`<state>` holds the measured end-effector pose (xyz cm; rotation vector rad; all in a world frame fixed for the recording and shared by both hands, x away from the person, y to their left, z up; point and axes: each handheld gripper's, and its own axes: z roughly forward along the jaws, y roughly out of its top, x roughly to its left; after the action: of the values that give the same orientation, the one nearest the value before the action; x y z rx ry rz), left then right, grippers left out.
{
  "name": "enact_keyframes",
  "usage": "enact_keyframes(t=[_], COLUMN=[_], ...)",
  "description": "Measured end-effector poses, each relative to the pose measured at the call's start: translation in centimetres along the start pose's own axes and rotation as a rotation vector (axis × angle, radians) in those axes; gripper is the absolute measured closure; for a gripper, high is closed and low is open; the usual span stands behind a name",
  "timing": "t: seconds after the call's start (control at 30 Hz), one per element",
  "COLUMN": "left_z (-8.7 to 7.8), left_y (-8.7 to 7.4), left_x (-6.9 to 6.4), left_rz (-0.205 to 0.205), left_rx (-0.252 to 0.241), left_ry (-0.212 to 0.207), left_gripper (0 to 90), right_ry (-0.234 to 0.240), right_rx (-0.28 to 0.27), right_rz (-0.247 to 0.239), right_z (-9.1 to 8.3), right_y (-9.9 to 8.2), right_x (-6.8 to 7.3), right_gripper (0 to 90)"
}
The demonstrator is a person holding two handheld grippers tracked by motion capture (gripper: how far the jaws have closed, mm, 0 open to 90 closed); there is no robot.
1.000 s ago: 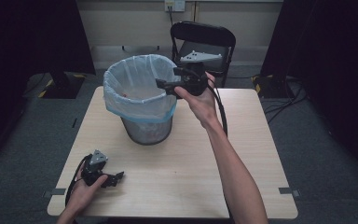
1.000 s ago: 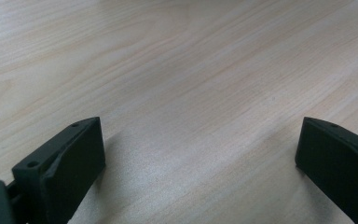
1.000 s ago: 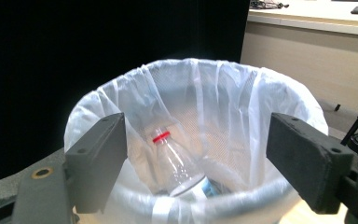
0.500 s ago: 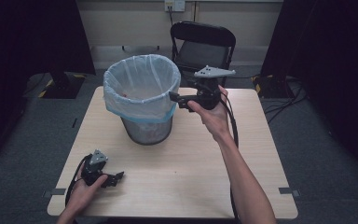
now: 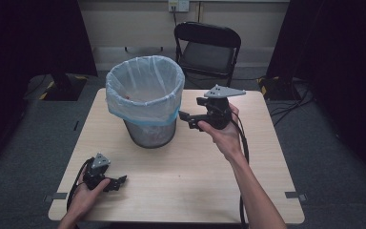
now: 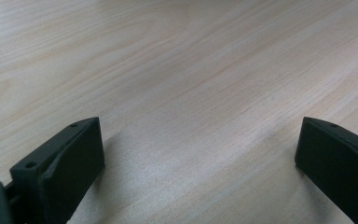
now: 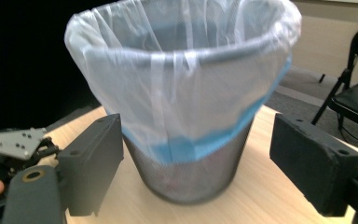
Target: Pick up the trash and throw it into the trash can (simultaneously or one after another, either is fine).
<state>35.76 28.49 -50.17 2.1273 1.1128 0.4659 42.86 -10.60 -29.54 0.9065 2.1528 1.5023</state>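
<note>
From the high view, a mesh bin (image 5: 145, 102) lined with a pale plastic bag (image 5: 143, 86) stands on the far-left part of a wooden table (image 5: 190, 176). Behind the bin, beyond the table's far edge, sits a black folding chair (image 5: 207, 47). The right gripper (image 5: 189, 120) is held in the air just right of the bin, its jaws spread and pointed at the bin's wall, nothing between them; its cable hangs down along the forearm. The left gripper (image 5: 119, 181) rests on the table near the front-left corner, well in front of the bin, jaws apart. In the left gripper view, the two black jaws stand wide apart over bare table wood with nothing between. In the right gripper view, the bin fills the gap beyond the spread jaws, the bag's blue hem folded over the mesh, with the left gripper low at the left beside the bin. Compared with half a second ago, the right gripper has dropped lower and drawn slightly back from the bin's rim; the left one has stayed put.
</note>
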Motion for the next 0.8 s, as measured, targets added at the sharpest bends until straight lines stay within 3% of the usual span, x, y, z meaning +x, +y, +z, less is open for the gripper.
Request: enact_keyframes(t=[0.3, 0.8], left_z=[0.0, 0.0], left_y=[0.0, 0.0], left_x=[0.0, 0.0], left_rz=[0.000, -0.001], left_rx=[0.000, -0.002], left_ry=[0.003, -0.003], left_gripper=[0.7, 0.7], right_ry=[-0.043, -0.140], right_rx=[0.023, 0.063], right_rz=[0.034, 0.132], right_z=[-1.5, -3.8], right_y=[-3.3, -9.2], right_x=[-0.9, -3.3], right_gripper=[16.7, 17.3])
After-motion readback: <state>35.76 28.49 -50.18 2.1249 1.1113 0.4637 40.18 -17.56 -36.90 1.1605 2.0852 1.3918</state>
